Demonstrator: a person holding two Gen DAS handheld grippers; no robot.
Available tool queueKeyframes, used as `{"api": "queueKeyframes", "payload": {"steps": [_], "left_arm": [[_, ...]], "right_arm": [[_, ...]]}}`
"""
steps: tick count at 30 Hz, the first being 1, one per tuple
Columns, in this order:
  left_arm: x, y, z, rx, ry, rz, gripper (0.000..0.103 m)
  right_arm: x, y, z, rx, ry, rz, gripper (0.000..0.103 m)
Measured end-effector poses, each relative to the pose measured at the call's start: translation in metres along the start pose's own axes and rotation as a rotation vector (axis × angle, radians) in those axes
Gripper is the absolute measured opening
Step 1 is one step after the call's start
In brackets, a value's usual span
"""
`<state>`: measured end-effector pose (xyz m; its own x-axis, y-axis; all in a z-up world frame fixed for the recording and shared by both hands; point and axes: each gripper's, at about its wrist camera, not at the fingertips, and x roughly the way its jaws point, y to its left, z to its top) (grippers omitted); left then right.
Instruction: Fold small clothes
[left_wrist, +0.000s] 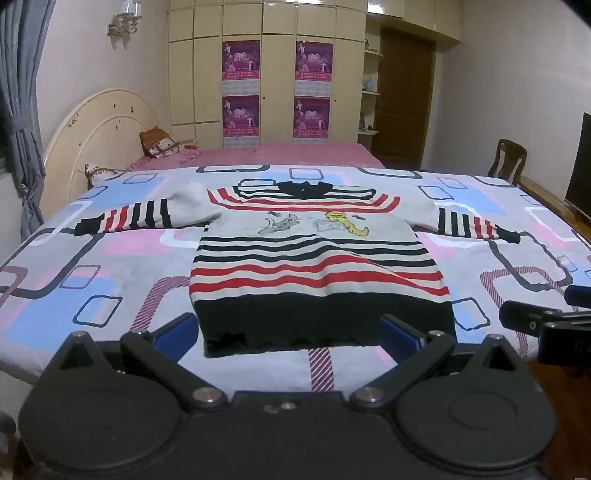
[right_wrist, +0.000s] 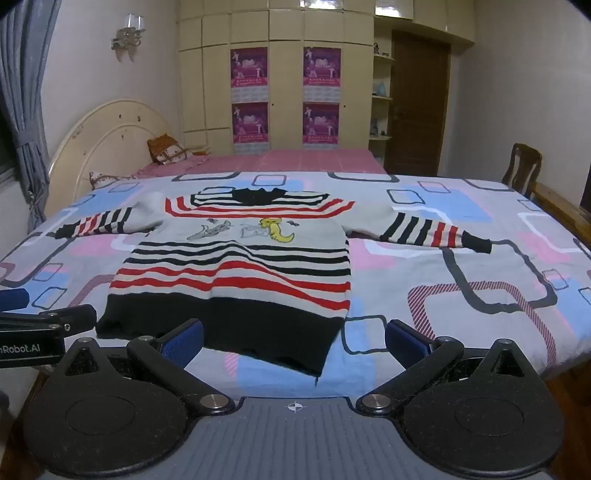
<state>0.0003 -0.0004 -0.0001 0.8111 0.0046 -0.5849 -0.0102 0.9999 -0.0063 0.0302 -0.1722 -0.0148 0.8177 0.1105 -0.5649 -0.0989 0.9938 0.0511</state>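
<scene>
Small knitted sweater (left_wrist: 317, 254) spread flat on the bed cover (left_wrist: 92, 266), front up, both sleeves stretched out to the sides — grey wool with red and black stripes, wide black ribbed hem at the near edge, cartoon figures on the chest. Soft printed cotton below, with rounded rectangles in blue, pink and grey. Left gripper (left_wrist: 288, 338) spread wide, blue pads either side of the hem, holding nothing. Right gripper (right_wrist: 293, 341) equally parted — near the hem's right corner, nothing held.
</scene>
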Motion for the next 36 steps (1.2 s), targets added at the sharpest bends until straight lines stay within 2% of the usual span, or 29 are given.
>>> {"api": "queueKeyframes", "payload": {"steps": [36], "left_arm": [[-0.0033, -0.0025, 0.0044, 0.012, -0.010, 0.004, 0.103]], "right_arm": [[-0.0008, -0.0029, 0.0010, 0.007, 0.008, 0.003, 0.103]]}}
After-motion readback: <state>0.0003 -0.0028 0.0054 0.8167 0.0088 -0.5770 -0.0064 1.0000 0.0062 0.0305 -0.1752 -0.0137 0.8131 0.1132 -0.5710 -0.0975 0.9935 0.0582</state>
